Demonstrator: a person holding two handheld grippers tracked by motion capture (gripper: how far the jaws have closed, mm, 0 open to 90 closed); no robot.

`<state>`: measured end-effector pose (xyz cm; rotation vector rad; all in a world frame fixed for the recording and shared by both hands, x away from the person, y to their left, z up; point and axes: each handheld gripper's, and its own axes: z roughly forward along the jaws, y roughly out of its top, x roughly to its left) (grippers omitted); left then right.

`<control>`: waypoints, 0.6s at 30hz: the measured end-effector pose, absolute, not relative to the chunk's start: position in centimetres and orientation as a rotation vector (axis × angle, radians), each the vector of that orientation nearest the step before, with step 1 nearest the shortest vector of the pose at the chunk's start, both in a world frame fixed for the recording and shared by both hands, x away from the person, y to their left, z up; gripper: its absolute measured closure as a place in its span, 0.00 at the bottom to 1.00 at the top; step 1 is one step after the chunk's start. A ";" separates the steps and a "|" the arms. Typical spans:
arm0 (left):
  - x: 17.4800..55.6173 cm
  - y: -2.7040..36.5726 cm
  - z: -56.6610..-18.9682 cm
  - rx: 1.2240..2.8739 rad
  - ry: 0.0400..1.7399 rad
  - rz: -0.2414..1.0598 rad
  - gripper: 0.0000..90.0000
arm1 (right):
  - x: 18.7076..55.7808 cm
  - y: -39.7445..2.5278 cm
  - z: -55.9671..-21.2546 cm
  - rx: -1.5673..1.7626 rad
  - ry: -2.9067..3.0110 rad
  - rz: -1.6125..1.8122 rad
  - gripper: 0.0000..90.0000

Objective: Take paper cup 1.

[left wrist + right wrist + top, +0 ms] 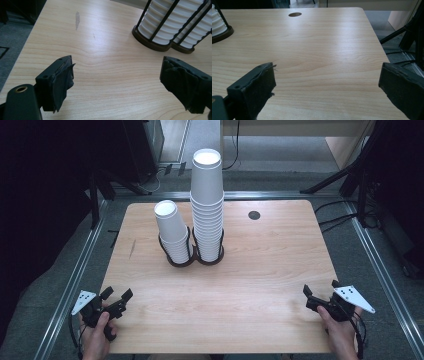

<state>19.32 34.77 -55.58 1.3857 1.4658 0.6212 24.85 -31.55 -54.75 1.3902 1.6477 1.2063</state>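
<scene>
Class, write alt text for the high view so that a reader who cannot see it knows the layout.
Two stacks of white paper cups, a short stack and a tall stack, stand in a dark double holder on a wooden table. At the near corners, the left hand-held gripper and right hand-held gripper rest open, far from the cups.

Two cup stacks (192,222) stand side by side in a holder (191,256) on the counter (260,270), centre toward 11 o'clock; hole (254,215) at 1 o'clock.
</scene>
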 end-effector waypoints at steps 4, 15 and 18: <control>19.4 34.7 -55.6 1.394 1.478 0.625 0.06 | 24.8 -31.6 -54.8 1.387 1.646 1.211 0.01; 19.1 34.8 -55.6 1.394 1.463 0.625 0.01 | 25.2 -31.1 -54.8 1.374 1.677 1.181 0.01; 19.1 34.9 -55.6 1.387 1.462 0.620 0.01 | 25.2 -31.0 -54.8 1.368 1.680 1.170 0.01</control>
